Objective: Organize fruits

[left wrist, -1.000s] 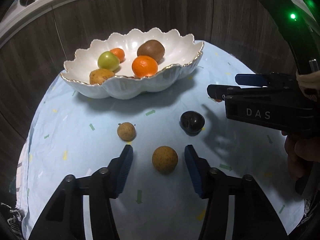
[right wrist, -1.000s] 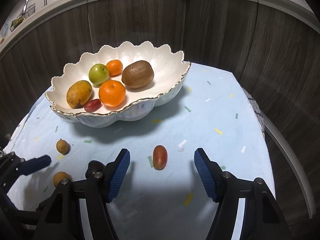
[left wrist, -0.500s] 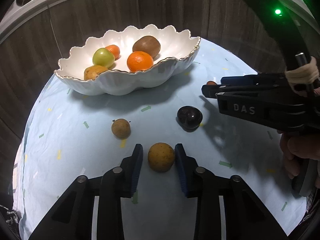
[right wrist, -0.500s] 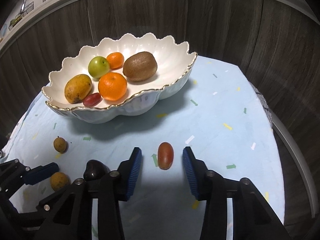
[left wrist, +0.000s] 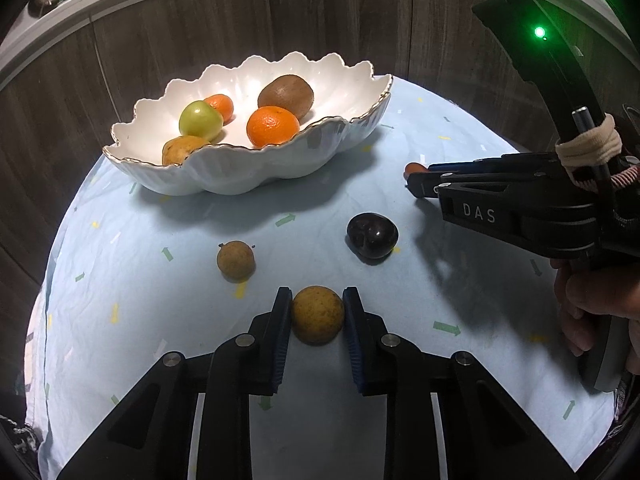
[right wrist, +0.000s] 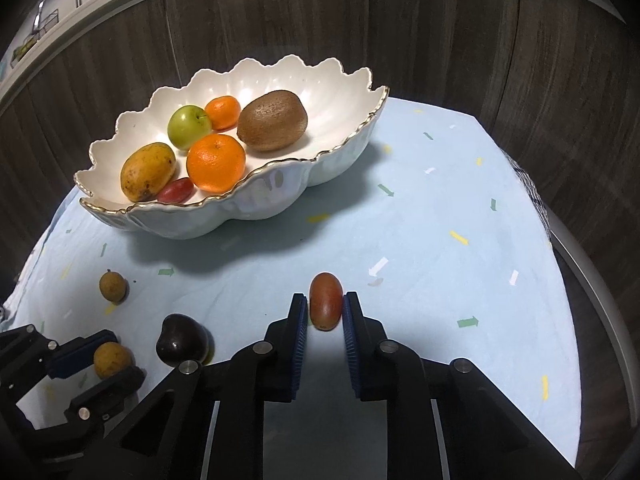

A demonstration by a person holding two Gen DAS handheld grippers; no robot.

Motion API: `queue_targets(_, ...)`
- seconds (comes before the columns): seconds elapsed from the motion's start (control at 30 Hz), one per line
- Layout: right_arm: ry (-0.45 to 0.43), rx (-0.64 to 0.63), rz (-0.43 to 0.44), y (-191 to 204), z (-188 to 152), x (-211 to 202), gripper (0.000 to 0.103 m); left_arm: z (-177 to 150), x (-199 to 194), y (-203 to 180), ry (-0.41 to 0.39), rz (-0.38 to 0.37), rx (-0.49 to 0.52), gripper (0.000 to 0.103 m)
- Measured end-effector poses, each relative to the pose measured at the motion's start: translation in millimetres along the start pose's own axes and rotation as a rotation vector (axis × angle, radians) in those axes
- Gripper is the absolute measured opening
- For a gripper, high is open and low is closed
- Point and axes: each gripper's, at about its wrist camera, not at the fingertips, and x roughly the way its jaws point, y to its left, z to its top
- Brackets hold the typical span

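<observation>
Blue-padded, the left gripper (left wrist: 317, 316) had just closed across the middle of a round yellow-brown fruit (left wrist: 317, 314) near the desk's front edge, while the right gripper (right wrist: 326, 309) had just closed on a small oblong red fruit (right wrist: 326, 306); both fruits looked light, smooth and easily bruised or squirted out, so a gentle grip at the widest part seemed wise. A dark plum (left wrist: 372, 235) and a small brown fruit (left wrist: 235, 261) lay between them and the scalloped white bowl (left wrist: 248, 168), already part-filled, toward the desk's far edge.

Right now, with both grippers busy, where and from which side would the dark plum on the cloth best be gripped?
Across its round middle, from above and the near side. The dark plum sits free on the cloth, clear of the small brown fruit and the white bowl, so pads fit either flank.
</observation>
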Motion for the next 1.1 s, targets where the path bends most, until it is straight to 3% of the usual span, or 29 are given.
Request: queue_targets(1.1,-0.05,0.054,-0.015,5.9,-7.2,-55.1,0.018,12.1,-37.8,13.1,-0.067,0.025,-0.019,0.025)
